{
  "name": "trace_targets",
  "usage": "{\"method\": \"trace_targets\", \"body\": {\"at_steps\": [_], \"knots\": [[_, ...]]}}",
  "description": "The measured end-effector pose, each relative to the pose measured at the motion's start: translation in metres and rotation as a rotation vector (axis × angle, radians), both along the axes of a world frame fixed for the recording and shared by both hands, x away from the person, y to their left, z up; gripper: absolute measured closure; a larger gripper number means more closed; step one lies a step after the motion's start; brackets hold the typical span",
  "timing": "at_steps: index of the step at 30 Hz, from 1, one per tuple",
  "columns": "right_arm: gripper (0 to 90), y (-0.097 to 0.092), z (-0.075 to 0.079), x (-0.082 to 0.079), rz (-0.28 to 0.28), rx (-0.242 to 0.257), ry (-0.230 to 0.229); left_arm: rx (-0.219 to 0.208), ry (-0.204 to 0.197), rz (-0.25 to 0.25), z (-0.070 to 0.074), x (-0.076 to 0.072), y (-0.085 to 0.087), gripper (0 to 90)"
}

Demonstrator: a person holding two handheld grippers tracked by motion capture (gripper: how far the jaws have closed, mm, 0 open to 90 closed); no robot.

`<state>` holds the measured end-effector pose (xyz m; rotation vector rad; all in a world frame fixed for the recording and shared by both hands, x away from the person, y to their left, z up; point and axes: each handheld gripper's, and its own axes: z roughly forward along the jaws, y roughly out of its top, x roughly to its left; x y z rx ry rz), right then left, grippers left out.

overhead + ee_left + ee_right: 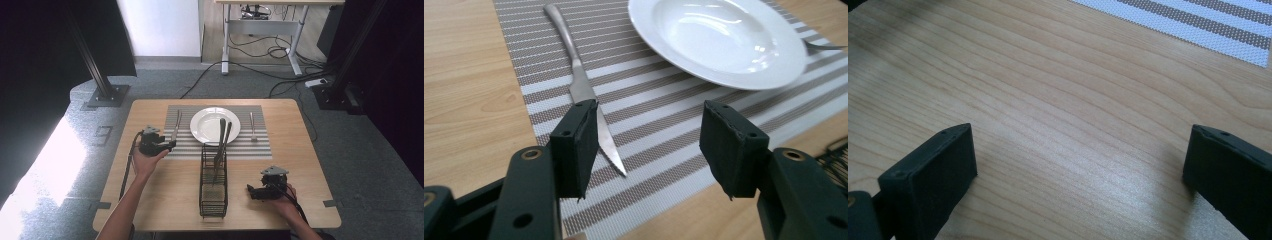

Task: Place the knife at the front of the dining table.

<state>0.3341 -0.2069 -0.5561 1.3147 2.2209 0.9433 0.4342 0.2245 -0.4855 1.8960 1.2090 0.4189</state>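
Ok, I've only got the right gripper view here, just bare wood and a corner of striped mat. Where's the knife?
Observer: The knife lies flat on the placemat, left of the white plate.
Operator: Is the left claw gripping it?
Observer: No, the left claw is open and not gripping it.
Operator: Any other cutlery?
Observer: Two utensils stand in the wire basket.
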Motion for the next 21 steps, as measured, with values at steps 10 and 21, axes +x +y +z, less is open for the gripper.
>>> {"method": "trace_targets", "body": {"at_steps": [10, 21], "knots": [[0.7, -0.001, 0.000, 0.000, 0.007, 0.000, 0.000, -0.031, -0.030, -0.047, 0.007, -0.025, 0.002, 39.2], [0.7, -0.002, 0.000, 0.000, 0.011, -0.001, 0.001, -0.055, -0.065, -0.059, 0.009, -0.061, 0.014, 37.5]]}}
